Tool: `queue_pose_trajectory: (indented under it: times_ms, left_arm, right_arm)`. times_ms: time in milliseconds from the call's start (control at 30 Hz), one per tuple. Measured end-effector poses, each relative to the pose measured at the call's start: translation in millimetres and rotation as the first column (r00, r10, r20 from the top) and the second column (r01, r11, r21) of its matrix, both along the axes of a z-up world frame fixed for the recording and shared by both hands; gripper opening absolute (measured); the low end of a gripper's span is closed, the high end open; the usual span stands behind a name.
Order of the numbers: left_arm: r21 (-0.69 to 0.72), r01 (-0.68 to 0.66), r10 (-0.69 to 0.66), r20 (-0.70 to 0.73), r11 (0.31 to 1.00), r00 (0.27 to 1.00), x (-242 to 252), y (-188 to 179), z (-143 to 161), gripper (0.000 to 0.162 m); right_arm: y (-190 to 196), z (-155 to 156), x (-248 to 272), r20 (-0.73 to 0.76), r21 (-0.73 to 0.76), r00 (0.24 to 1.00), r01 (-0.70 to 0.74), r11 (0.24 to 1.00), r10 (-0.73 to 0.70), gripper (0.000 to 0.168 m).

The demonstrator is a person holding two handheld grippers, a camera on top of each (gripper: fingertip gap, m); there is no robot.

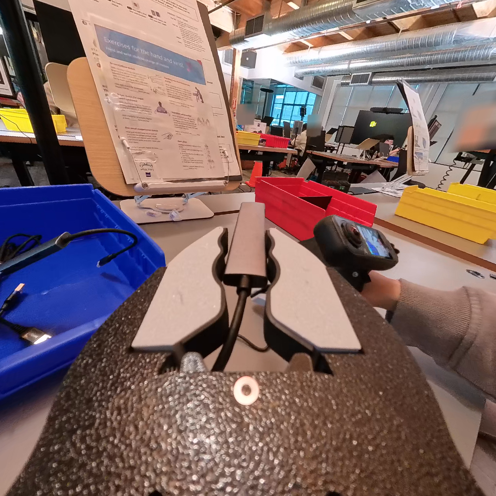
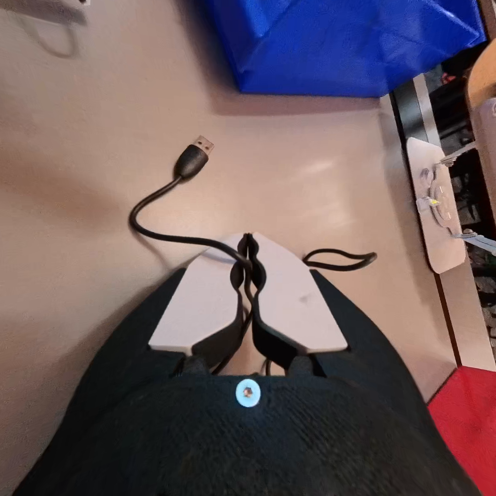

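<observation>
My left gripper (image 1: 245, 233) is shut on a long grey USB hub (image 1: 248, 236), held above the table and pointing away from me. The hub's black cable (image 1: 236, 322) trails back between the fingers. My right gripper (image 2: 248, 237) points down at the table and is shut on a thin black cable (image 2: 166, 236). That cable curves left to a USB-A plug (image 2: 194, 157) lying on the table, and a loop of it (image 2: 341, 259) shows to the right. The right gripper's camera (image 1: 357, 241) and the hand holding it show at right in the left wrist view.
A blue bin (image 1: 115, 209) at left holds another hub and several cables; it also shows in the right wrist view (image 2: 349, 53). A red bin (image 1: 284, 206) and a yellow bin (image 1: 440, 217) stand behind. A wooden document stand (image 1: 88, 120) with papers is ahead. Some 20 cm of space lies between my two pairs of fingers. My left tips are about 15 cm from the USB-A plug (image 2: 194, 157), my right tips only 6 cm.
</observation>
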State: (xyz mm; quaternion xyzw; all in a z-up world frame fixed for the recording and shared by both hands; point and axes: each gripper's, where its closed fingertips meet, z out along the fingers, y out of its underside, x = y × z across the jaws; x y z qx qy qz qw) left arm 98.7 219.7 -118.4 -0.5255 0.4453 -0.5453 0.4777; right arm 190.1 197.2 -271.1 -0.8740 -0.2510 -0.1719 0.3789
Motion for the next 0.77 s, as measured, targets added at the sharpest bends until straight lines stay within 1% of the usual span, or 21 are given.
queue_pose_trajectory:
  times_ms: [33,167,233,300,400,467,533,633,700,767]
  left_arm:
    - [0.0,0.0,0.0,-0.001,1.0,1.0,0,0,0,0.026]
    - [-0.006,-0.005,0.005,0.0,1.0,1.0,-1,4,-1,0.026]
    - [-0.012,-0.009,0.009,0.001,1.0,1.0,-2,6,-1,0.026]
    - [-0.016,-0.012,0.012,0.005,1.0,1.0,-3,7,0,0.026]
    - [-0.021,-0.01,0.01,0.006,1.0,1.0,-3,7,0,0.026]
    - [-0.022,-0.005,0.005,0.004,1.0,1.0,-2,6,-1,0.026]
    - [-0.019,0.0,0.0,0.0,1.0,1.0,-1,3,-1,0.026]
    - [-0.015,0.008,-0.008,-0.005,1.0,1.0,0,1,-2,0.026]
    - [-0.015,0.008,-0.008,-0.006,1.0,1.0,0,1,-2,0.026]
    - [-0.022,0.008,-0.008,-0.005,1.0,1.0,-1,3,-2,0.026]
  right_arm:
    - [1,1,-1,0.002,0.006,1.0,-0.001,1.0,0.001,0.0]
    - [-4,5,-10,-0.037,0.002,0.998,-0.041,0.999,0.041,0.023]
    - [-9,8,-5,-0.036,0.017,0.999,-0.007,1.0,0.008,0.035]
    - [-16,12,-5,-0.078,0.029,0.997,0.004,1.0,-0.002,0.04]
    - [-23,13,7,-0.145,0.055,0.986,0.092,0.994,-0.083,0.051]
    - [-25,6,17,-0.206,0.011,0.966,0.16,0.987,-0.155,0.059]
    - [-20,3,18,-0.279,-0.014,0.942,0.19,0.982,-0.186,0.066]
    - [-6,2,8,-0.433,-0.076,0.876,0.198,0.977,-0.211,0.069]
    - [2,-1,11,-0.465,-0.119,0.851,0.21,0.97,-0.242,0.069]
    - [7,-7,11,-0.479,-0.175,0.843,0.181,0.968,-0.244,0.07]
